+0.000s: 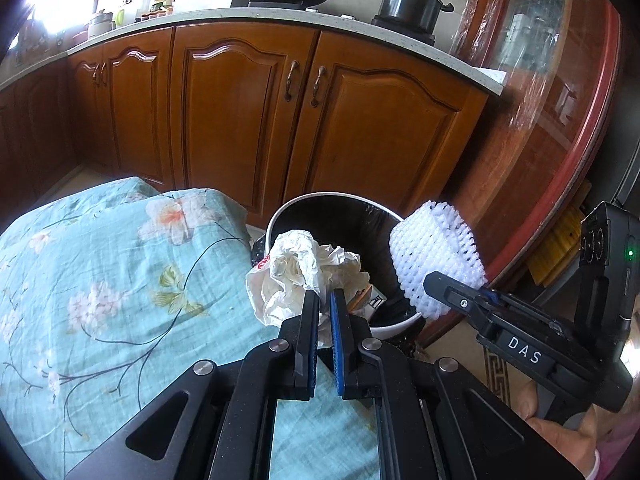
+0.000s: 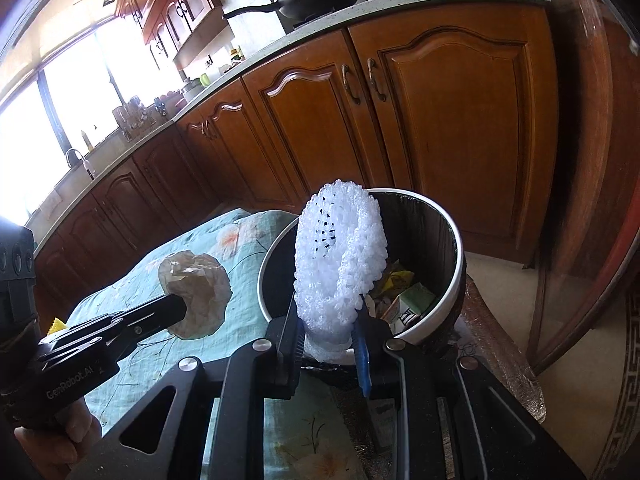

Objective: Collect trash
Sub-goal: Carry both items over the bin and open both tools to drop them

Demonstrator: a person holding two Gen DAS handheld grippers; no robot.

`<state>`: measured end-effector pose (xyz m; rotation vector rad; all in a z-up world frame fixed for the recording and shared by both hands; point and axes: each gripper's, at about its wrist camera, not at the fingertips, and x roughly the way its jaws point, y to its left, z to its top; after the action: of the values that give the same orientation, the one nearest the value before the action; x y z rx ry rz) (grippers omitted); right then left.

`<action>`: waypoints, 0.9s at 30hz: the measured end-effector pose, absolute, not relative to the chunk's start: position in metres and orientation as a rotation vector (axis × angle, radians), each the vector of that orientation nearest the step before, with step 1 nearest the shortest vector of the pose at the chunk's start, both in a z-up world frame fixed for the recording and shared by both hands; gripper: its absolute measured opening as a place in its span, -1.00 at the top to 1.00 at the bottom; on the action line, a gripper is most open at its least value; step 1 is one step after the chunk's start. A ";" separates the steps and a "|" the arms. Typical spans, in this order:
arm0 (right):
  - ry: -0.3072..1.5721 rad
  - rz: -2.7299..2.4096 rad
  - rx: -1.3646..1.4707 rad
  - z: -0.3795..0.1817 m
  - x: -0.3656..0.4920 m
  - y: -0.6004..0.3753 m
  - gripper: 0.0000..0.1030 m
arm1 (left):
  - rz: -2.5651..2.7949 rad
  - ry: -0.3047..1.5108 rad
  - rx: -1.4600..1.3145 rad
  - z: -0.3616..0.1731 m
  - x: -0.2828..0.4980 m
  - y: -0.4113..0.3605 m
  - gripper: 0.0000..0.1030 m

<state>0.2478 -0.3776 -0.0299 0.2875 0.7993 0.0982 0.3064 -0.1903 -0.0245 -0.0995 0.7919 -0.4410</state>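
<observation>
Left gripper (image 1: 325, 300) fingers grip crumpled plastic (image 1: 304, 272); right gripper (image 2: 330, 332) fingers grip foam netting (image 2: 340, 256); both poised over the part-filled bin (image 2: 452, 280), unreleased.

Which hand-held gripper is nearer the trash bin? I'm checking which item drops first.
Right. The right hand-held gripper holds the white foam net up over the trash bin at its rim. The left hand-held gripper holds the crumpled plastic bag beside the bin, over the floral cloth.
</observation>
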 end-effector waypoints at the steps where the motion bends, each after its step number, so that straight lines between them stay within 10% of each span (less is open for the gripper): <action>1: 0.804 0.101 0.285 -0.031 0.248 -0.380 0.58 | -0.442 0.792 -0.099 -0.025 0.309 -0.192 0.91; 21: 0.921 0.090 0.223 -0.051 0.296 -0.399 0.47 | -0.463 0.851 -0.056 -0.038 0.373 -0.241 0.88; 27: 0.921 0.082 0.233 -0.050 0.297 -0.404 0.02 | -0.455 0.867 -0.067 -0.039 0.384 -0.244 0.32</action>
<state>0.2967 -0.4039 -0.0501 0.2334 0.9209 0.0824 0.3844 -0.2442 -0.0391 -0.0666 0.8669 -0.4546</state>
